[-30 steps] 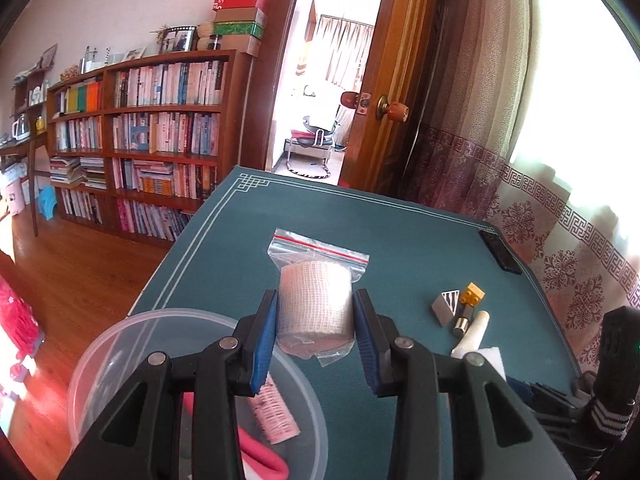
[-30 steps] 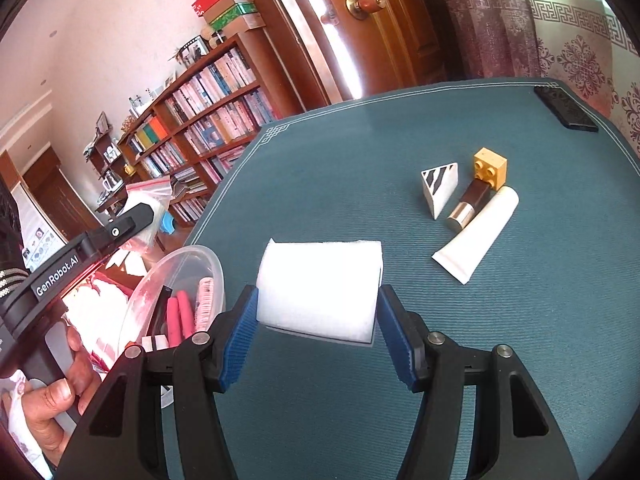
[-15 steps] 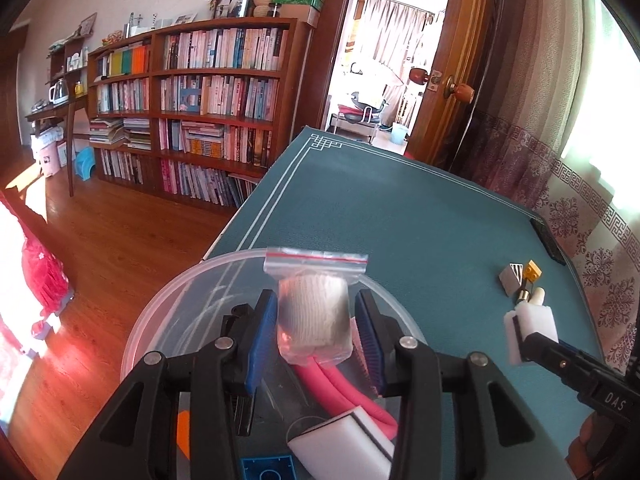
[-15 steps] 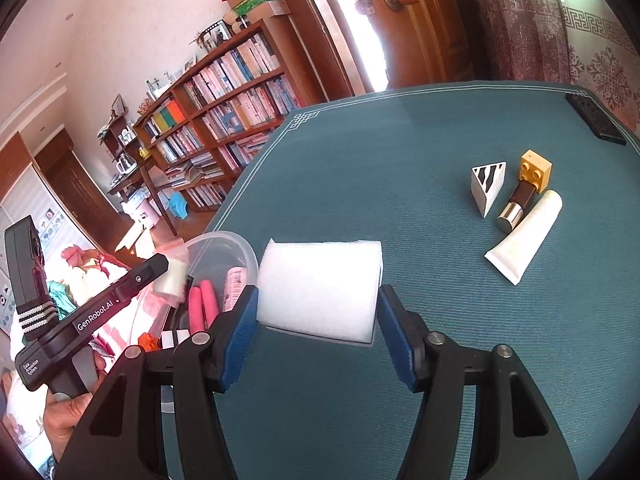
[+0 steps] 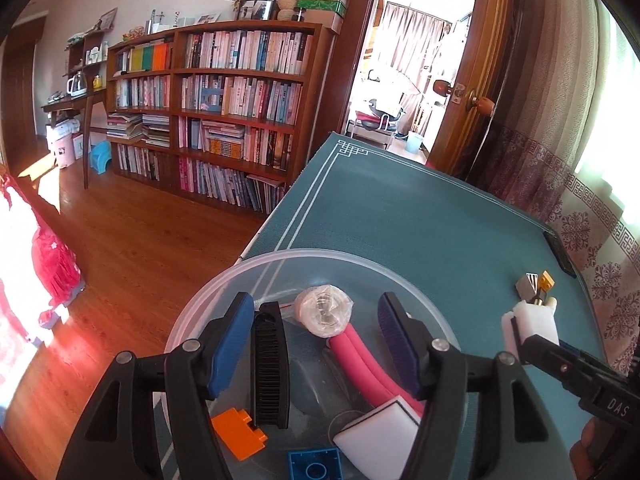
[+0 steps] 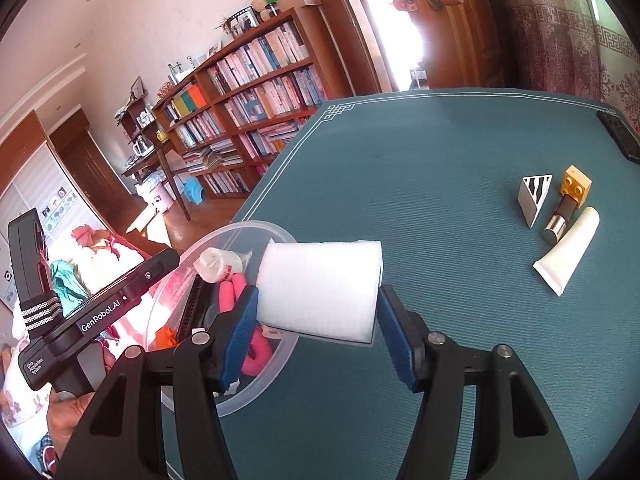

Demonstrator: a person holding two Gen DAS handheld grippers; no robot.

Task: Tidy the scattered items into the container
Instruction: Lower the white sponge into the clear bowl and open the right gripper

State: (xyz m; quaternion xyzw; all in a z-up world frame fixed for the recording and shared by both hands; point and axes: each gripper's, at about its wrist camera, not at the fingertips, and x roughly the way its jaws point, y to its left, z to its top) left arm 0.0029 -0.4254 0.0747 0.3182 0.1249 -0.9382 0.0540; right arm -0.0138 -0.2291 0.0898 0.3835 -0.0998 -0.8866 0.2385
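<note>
A clear glossy plastic round container [image 5: 256, 268] is sitting on ribbed matt teal cloth table cover [image 6: 420, 160]. At three o'clock, a shiny metal-capped dark tube [image 6: 558, 220] is gleaming.

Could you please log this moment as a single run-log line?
left tongs: open over container | bandage roll: inside | right tongs: holding white foam pad | tube: on table

Clear round container [image 5: 280, 258] at table's 7 o'clock edge: bagged bandage roll [image 5: 325, 311], pink rods [image 5: 362, 354], black comb [image 5: 267, 364], orange brick [image 5: 237, 432].
</note>
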